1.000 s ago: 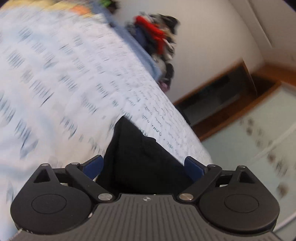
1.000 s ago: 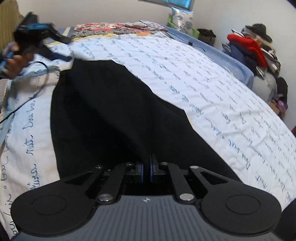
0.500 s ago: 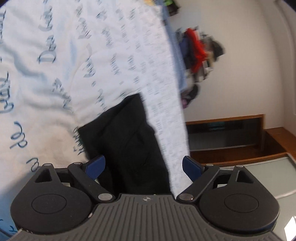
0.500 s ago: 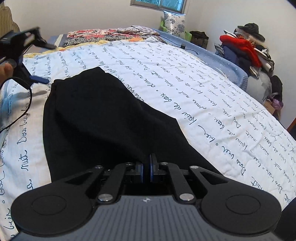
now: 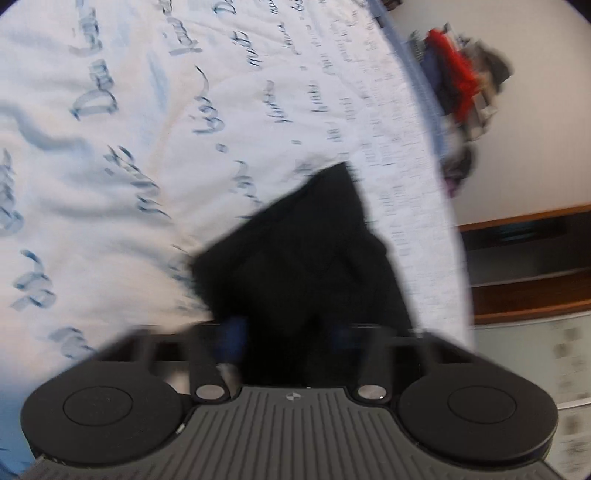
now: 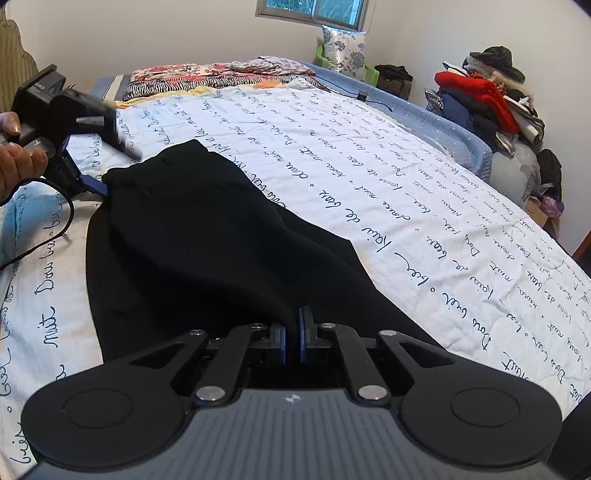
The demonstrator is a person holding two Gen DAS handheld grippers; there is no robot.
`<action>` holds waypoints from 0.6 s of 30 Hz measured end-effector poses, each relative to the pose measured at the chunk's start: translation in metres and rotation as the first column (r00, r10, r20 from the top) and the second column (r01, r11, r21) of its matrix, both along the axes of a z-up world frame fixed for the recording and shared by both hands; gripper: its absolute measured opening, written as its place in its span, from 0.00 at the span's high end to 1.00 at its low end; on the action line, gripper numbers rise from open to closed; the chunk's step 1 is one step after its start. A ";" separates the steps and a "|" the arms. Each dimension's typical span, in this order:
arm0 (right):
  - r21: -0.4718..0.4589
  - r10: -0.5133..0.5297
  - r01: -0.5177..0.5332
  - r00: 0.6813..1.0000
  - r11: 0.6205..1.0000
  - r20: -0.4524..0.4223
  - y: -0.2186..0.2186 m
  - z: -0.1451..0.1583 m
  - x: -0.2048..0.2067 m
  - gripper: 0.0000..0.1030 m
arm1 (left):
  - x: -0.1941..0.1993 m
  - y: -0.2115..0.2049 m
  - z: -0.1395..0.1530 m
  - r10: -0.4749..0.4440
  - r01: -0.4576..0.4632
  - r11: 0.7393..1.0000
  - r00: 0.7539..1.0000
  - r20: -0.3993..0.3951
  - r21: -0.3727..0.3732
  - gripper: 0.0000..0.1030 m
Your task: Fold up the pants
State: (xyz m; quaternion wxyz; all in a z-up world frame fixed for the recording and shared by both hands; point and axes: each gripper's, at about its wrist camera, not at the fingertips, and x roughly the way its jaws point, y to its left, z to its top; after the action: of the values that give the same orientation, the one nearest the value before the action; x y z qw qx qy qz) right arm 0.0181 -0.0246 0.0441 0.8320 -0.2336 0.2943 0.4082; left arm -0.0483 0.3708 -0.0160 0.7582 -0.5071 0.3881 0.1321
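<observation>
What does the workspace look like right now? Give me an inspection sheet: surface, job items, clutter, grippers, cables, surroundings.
Surface: bed with a white script-print quilt, lightly rumpled.
Job's things: black pants laid lengthwise on the quilt.
Clutter: patterned fabrics at the far end of the bed.
Grippers: right gripper shut on the near end of the pants; left gripper closing with the far end's cloth between its jaws, view blurred.
Cables: black cable trailing from the left gripper; another cable on the blue bed edge.
Surroundings: clothes pile by the wall, window, floral cushion.
</observation>
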 end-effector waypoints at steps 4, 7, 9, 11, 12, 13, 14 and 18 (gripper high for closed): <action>-0.034 0.016 -0.015 1.000 0.999 0.005 0.003 -0.003 -0.002 0.94 | -0.001 -0.003 0.016 -0.046 0.046 0.995 0.999 -0.005 0.085 0.86; -0.023 0.032 -0.031 0.997 0.999 0.073 0.000 0.019 -0.016 0.94 | -0.014 -0.004 0.048 -0.108 0.099 0.980 0.993 0.046 0.174 0.87; -0.012 0.049 -0.048 0.993 0.999 0.103 -0.004 0.033 -0.030 0.94 | -0.024 -0.002 0.059 -0.133 0.115 0.964 0.989 0.058 0.239 0.86; -0.006 0.067 -0.067 0.995 0.998 0.079 -0.005 0.031 -0.047 0.94 | -0.026 0.004 0.047 -0.151 0.141 0.955 0.988 0.020 0.261 0.85; -0.011 0.083 -0.082 0.996 0.997 0.042 -0.003 0.022 -0.054 0.94 | -0.025 0.007 0.035 -0.152 0.151 0.956 0.988 -0.015 0.250 0.85; -0.040 0.105 -0.104 0.994 0.994 0.012 0.001 0.007 -0.063 0.94 | -0.022 0.009 0.020 -0.144 0.150 0.964 0.989 -0.041 0.219 0.85; -0.085 0.117 -0.116 0.993 0.990 0.001 0.008 -0.010 -0.070 0.94 | -0.025 0.010 0.014 -0.126 0.130 0.972 0.991 -0.033 0.194 0.85; -0.134 0.095 -0.091 0.995 0.987 0.019 0.017 -0.027 -0.079 0.94 | -0.028 0.004 0.026 -0.149 0.149 0.956 0.989 -0.021 0.254 0.72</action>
State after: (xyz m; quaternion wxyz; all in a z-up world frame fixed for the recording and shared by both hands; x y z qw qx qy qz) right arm -0.0612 -0.0075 0.0168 0.7983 -0.3072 0.2990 0.4231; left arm -0.0762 0.3744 0.0095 0.8245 -0.3746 0.4056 0.1238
